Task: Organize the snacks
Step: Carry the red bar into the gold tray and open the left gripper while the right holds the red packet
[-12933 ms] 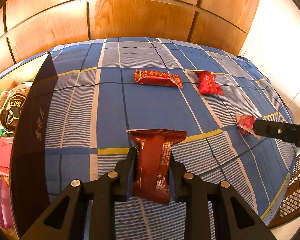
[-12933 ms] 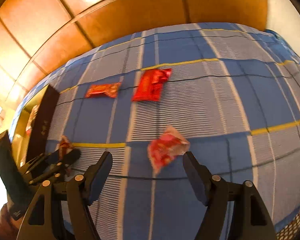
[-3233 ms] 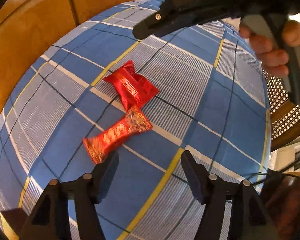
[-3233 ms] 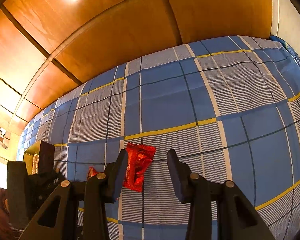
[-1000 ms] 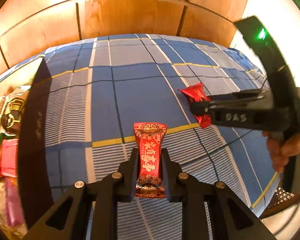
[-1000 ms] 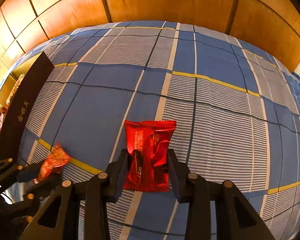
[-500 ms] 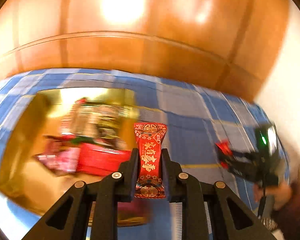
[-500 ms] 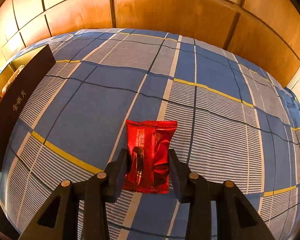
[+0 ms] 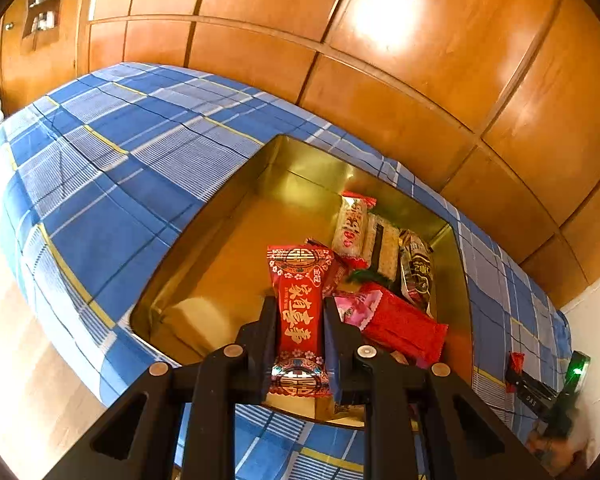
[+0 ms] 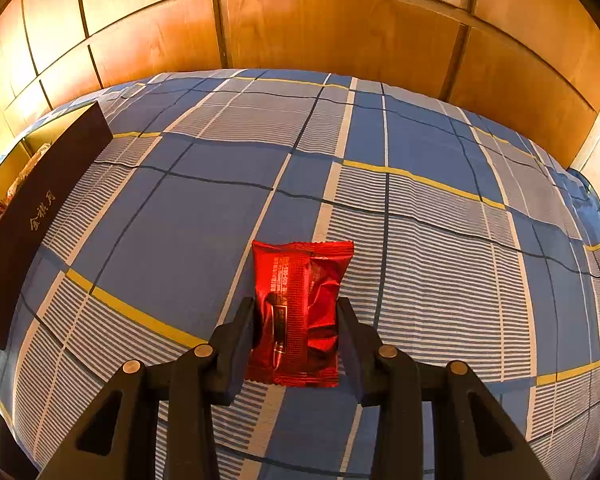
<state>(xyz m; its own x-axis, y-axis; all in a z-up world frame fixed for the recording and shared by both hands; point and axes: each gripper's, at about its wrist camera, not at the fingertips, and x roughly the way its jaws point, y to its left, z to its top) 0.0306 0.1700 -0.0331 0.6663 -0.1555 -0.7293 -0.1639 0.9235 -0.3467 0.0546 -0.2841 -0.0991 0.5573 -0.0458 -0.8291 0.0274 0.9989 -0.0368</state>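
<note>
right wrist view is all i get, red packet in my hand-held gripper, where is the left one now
Observer: The left hand-held gripper is over the open gold box.
Operator: holding anything
Observer: Yes, shut on a long red candy with gold characters.
Operator: box got room
Observer: Its left half shows bare gold floor; the snacks crowd the right side.
Operator: my packet visible there
Observer: Only as a small red packet in the right hand-held gripper, far right over the blue plaid cloth.
</note>
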